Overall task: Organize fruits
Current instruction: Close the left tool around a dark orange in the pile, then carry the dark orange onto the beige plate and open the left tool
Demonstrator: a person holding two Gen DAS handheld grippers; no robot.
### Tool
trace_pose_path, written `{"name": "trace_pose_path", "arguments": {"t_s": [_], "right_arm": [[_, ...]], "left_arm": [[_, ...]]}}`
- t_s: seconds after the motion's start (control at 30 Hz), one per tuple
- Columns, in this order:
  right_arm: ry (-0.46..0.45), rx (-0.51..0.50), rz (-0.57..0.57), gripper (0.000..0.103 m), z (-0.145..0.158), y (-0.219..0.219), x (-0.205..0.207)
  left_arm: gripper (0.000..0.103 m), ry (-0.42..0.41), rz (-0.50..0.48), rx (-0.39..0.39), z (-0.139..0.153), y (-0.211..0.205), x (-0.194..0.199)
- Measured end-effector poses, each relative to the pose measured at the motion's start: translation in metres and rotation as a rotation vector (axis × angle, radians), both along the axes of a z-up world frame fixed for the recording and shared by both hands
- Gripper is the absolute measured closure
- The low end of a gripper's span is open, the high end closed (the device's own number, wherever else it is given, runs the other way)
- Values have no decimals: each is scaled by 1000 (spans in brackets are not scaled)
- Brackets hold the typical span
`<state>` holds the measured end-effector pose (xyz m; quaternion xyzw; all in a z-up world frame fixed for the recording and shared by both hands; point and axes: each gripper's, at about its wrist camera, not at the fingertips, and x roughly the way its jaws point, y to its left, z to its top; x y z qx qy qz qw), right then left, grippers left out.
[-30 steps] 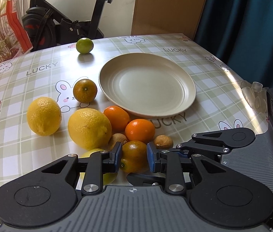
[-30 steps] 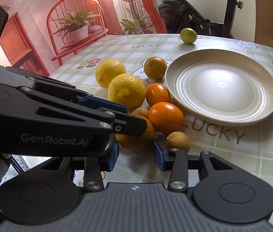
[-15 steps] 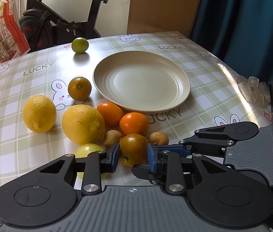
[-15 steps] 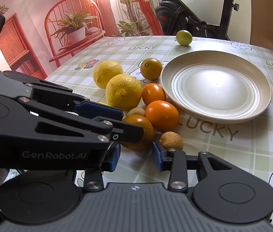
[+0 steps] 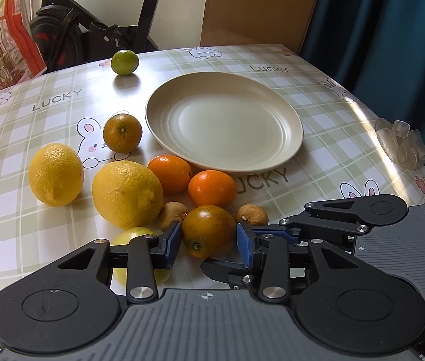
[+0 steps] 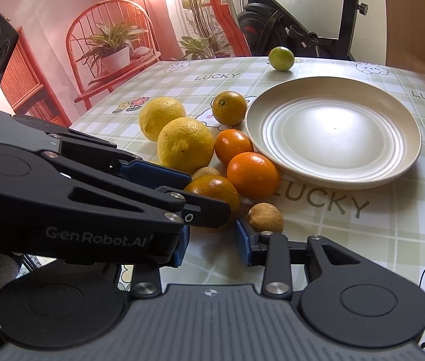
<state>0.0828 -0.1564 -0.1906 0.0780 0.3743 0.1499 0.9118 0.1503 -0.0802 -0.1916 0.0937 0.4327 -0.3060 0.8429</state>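
- Bench (image 5: pixel 317 96): glossy, smooth checked plastic cover.
- Plate (image 5: pixel 290 138): smooth cream, soft sheen.
- Lemons (image 5: pixel 126 194): dimpled, waxy yellow peel.
- Left hand-held gripper (image 5: pixel 209 242): matt black plastic, blue pads, silver metal screws.

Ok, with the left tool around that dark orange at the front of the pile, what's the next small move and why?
Probably close the left tool on the dark orange. Its blue pads sit on either side of the fruit with gaps showing, so nothing is gripped yet. The plate holds no fruit, so that is the likely drop spot once lifted. The right tool is open, just beside it.
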Motion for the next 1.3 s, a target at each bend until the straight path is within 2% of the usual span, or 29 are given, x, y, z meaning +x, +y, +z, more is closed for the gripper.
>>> {"name": "trace_pose_path", "arguments": {"t_s": [0.2,0.47,0.87,1.07,1.3], "right_arm": [[-19,-8,12,66,2,2,-1],[-121,-44,15,66,18,5,-13],[-167,-94,-55,66,35,-16,2],[-163,-111,-68,66,35,-30,17],[-107,-79,-79,66,24,-44,36]], "left_arm": [[61,-33,7,2,7,2,-7],[61,-111,-19,-7,29,0,-15],[61,-155,-72,-25,40,-34,9],[61,-110,-85,-23,36,-47,32],[61,-51,-61,-4,22,-53,54]]}}
